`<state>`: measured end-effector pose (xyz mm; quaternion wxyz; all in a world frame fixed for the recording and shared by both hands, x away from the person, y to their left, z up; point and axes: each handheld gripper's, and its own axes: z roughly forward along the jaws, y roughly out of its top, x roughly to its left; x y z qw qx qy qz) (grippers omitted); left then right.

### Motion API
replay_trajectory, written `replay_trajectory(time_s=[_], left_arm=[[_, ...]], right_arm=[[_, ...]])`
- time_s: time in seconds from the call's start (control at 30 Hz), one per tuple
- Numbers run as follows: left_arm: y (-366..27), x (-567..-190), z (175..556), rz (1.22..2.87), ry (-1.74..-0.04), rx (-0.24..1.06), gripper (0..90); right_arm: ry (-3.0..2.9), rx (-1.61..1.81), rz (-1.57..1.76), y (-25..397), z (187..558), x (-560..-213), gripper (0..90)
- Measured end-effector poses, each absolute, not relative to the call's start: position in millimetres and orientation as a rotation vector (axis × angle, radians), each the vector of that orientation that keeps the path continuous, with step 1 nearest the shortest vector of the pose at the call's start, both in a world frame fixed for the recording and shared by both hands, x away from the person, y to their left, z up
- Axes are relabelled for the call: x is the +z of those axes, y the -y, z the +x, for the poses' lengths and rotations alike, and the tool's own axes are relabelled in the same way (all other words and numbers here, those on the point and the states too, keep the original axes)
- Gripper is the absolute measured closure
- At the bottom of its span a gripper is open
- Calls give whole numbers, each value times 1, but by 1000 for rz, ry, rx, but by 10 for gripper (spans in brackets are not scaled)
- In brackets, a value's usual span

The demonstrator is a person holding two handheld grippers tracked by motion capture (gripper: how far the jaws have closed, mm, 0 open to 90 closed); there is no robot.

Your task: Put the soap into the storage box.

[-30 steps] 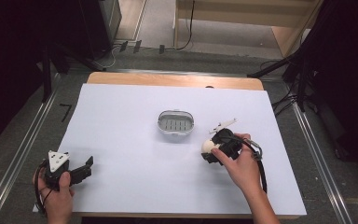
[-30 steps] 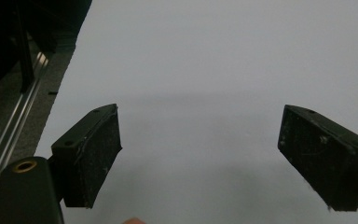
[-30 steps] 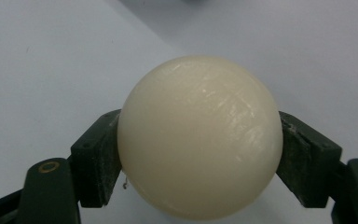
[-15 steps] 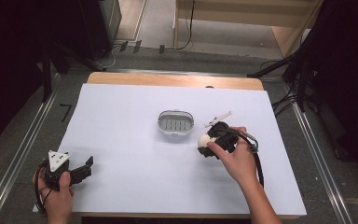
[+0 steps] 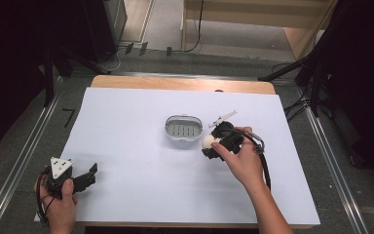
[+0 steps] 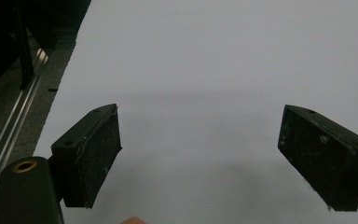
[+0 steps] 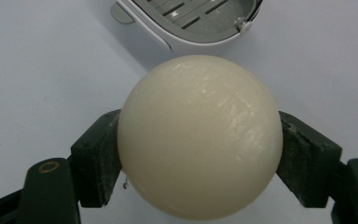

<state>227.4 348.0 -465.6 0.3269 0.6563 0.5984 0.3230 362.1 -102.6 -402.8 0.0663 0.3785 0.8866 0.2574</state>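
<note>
Left tongs (image 5: 91,171) sit well to the left of the dish and nearer the person, low over the white worktop (image 5: 141,185), jaws spread wide with nothing between them; the left gripper view confirms bare sheet between the two pads. Hand wrapped round the body, grey three-cornered plate on top.

Dish (image 5: 183,128) is the landmark: pale oval soap dish with a slotted grey insert, near the middle of the worktop, nothing in it.

Right tongs (image 5: 208,146) are just right of the dish, slightly nearer the person, pinching the ball (image 5: 208,142). In the right gripper view the ball (image 7: 199,135), cream and smooth, is held at its widest part between both pads, with the dish rim (image 7: 168,39) just beyond it. Ball is just beside the dish, not over it; whether it's clear of the sheet I can't tell.

Progress, as I judge it: pick looks done, grip looks centred. Left to do is probably the short carry over the rim, lowering into the insert, and release. Placement not yet done. Roughly halfway.

Counts: one ball, one dish, two tongs, one worktop with a white sheet. Nothing else loose on the sheet.
</note>
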Motion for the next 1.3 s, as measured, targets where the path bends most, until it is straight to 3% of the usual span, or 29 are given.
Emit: replay_trajectory(time_s=[1.3], left_arm=[[-349,-466,228,1715,-1583,833,141]], right_arm=[[-2690,822,1107,69,390,-384,245]])
